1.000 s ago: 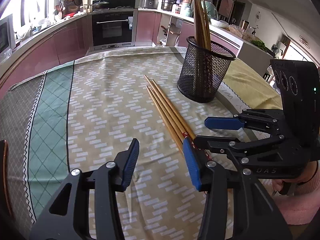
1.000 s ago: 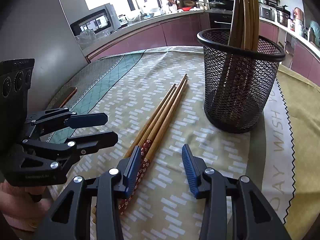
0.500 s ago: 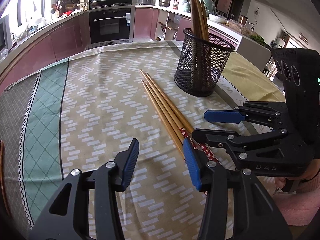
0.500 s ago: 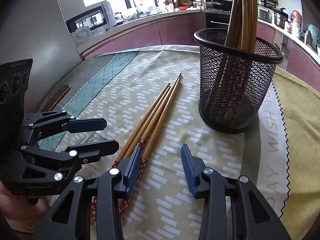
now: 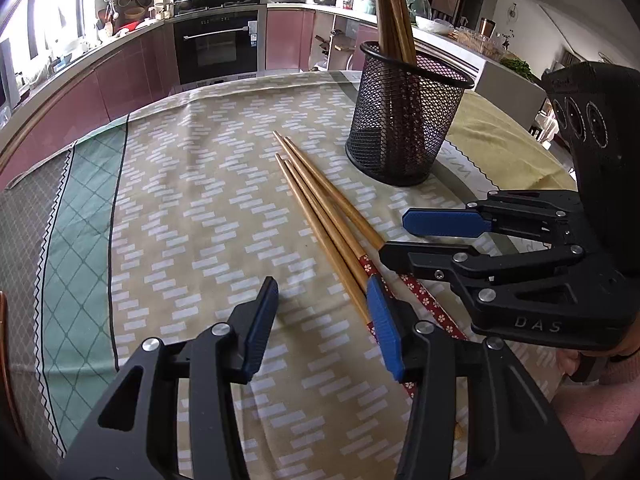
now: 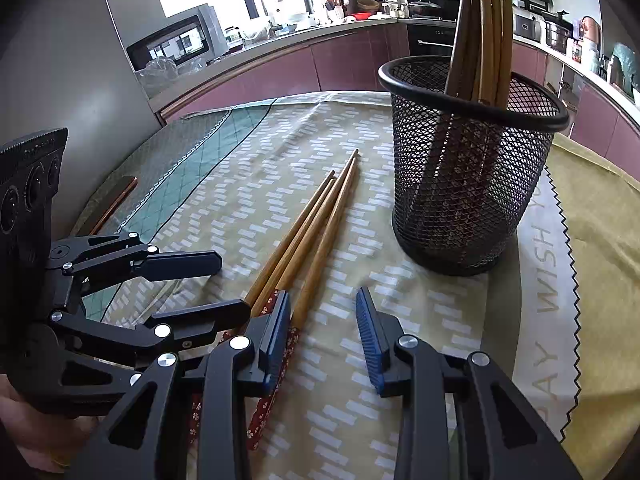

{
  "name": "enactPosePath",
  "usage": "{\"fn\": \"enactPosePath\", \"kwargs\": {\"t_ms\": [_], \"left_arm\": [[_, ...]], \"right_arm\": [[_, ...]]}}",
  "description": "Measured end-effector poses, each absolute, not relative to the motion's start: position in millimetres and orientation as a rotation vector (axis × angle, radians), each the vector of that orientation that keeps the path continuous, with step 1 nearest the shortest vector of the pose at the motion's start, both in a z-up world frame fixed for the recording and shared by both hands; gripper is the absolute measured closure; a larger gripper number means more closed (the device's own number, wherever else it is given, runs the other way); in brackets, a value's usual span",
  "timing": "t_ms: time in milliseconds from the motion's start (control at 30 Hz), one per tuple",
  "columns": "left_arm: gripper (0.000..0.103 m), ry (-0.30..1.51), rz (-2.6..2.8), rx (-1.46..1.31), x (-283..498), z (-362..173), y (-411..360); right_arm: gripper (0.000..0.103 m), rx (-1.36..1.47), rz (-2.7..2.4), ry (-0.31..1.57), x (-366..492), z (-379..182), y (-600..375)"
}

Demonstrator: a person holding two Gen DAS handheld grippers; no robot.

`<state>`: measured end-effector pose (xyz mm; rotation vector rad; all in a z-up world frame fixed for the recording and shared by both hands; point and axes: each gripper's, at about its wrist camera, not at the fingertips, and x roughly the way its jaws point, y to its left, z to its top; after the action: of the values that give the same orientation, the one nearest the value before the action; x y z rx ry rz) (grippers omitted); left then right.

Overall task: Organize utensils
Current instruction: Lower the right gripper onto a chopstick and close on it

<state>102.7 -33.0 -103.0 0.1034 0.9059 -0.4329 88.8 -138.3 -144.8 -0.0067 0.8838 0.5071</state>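
Chopsticks (image 5: 320,204) lie flat on the tablecloth (image 5: 192,208), side by side, tips toward 11 o'clock in the left wrist view. Holder (image 5: 404,120) stands at 1 o'clock from them, just beside, apart; more chopsticks upright in it (image 5: 394,8). Left gripper (image 5: 322,320) at 6 o'clock, over their butt ends. Right gripper (image 5: 416,236) at 3 o'clock. Counter and oven (image 5: 218,48) behind.

Home kitchen: built-in oven (image 5: 218,46), pink cabinets (image 6: 348,64), microwave (image 6: 172,42) (pots on counter), tablecloth-covered table (image 5: 192,200).
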Motion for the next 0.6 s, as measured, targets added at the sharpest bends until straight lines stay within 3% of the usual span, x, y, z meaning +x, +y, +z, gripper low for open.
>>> {"fn": "enactPosePath", "kwargs": {"t_ms": [500, 600], "left_arm": [[0.077, 0.926, -0.398, 0.137, 116.7, -105.5, -35.6], [0.083, 0.932, -0.387, 0.119, 123.6, -105.2, -33.2]], "right_arm": [[0.071, -0.037, 0.495, 0.874, 98.4, -143.3, -129.5], [0.076, -0.035, 0.492, 0.873, 102.8, -143.5, -128.2]]}}
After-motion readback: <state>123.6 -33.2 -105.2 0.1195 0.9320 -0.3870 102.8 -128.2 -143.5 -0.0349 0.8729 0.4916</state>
